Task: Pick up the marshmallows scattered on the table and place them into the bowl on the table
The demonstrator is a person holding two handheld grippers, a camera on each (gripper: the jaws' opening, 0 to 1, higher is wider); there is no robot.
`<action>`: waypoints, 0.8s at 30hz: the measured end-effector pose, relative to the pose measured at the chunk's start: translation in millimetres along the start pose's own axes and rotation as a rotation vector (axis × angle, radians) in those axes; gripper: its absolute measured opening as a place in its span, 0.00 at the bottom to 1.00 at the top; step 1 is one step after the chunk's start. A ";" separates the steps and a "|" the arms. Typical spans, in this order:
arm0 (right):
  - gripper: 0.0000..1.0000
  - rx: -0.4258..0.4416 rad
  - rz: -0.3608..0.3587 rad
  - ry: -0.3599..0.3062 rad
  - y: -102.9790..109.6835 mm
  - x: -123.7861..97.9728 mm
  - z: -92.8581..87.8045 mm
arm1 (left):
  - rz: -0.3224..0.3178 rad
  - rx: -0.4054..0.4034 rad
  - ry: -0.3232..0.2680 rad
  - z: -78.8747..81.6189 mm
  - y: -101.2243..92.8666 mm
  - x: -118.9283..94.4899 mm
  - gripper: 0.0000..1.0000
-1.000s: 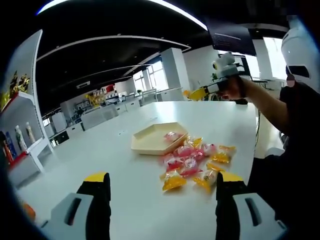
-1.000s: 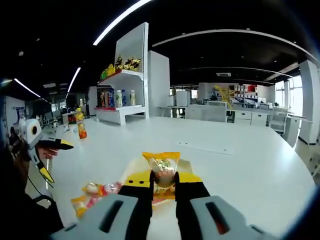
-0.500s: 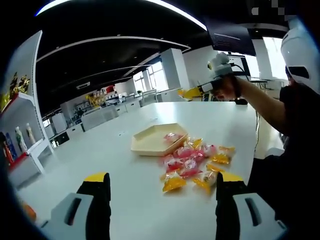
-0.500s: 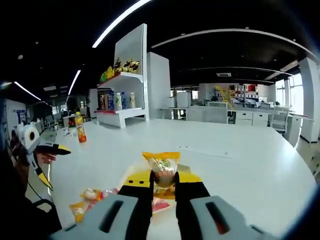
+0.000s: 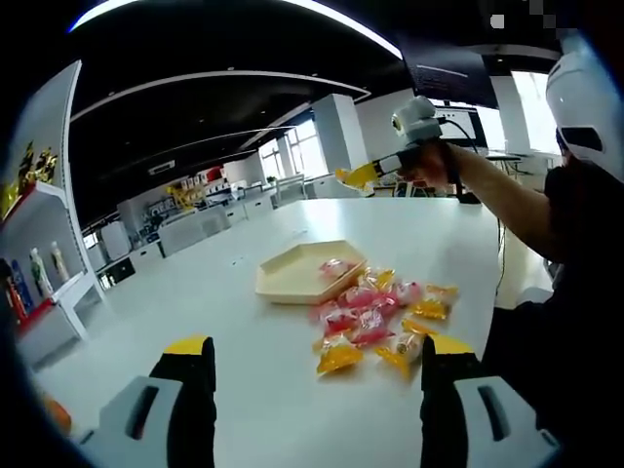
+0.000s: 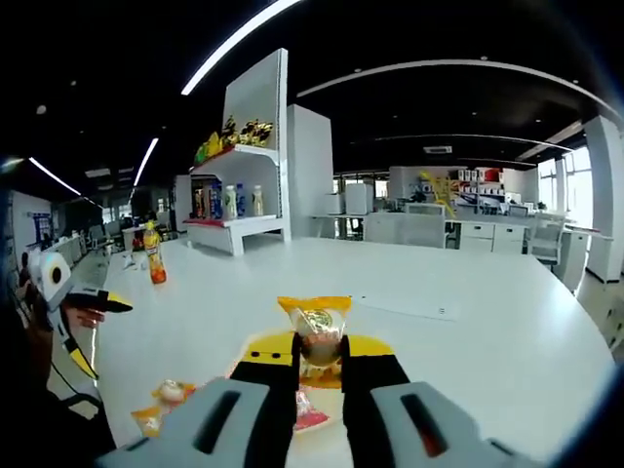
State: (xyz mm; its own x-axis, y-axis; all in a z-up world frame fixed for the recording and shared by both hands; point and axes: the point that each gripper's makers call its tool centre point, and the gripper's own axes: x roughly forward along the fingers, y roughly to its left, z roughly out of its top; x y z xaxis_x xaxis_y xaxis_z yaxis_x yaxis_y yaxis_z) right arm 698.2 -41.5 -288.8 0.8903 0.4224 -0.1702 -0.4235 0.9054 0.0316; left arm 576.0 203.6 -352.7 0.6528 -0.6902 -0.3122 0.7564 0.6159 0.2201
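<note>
My right gripper [image 6: 319, 363] pinches a yellow marshmallow [image 6: 315, 322]. My left gripper [image 5: 312, 363] gapes wide, empty; the bowl [image 5: 300, 272] lies ahead, beyond the marshmallows [image 5: 375, 317]

Office interior was bright under long ceiling light strips [image 6: 234, 39]; windows [image 5: 302, 146] added daylight at far wall. White bench [image 5: 244, 292] glared softly, shadows faint. Fisheye bent ceiling lines and shelf [image 6: 244, 146] toward edges. Distant furniture was soft, slightly blurred; claw tips in foreground stayed fairly sharp.
</note>
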 end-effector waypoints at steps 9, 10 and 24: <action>0.15 0.003 -0.005 -0.004 -1.4 15.0 -1.3 | -0.004 0.000 0.011 -2.8 -1.9 1.4 0.86; 0.15 -0.006 -0.004 0.001 -1.7 17.7 -1.4 | -0.005 0.002 0.011 -3.1 -2.5 1.1 0.86; 0.15 -0.023 -0.012 0.075 -6.5 52.8 -26.3 | 0.006 -0.003 0.009 -4.2 -5.1 -4.8 0.86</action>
State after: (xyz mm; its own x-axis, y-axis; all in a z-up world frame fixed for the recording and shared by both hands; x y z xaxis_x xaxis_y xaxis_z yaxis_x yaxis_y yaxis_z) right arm 743.6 -26.2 -323.9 0.8806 0.4065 -0.2435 -0.4175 0.9086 0.0070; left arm 568.8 205.4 -356.2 0.6569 -0.6832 -0.3189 0.7524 0.6213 0.2188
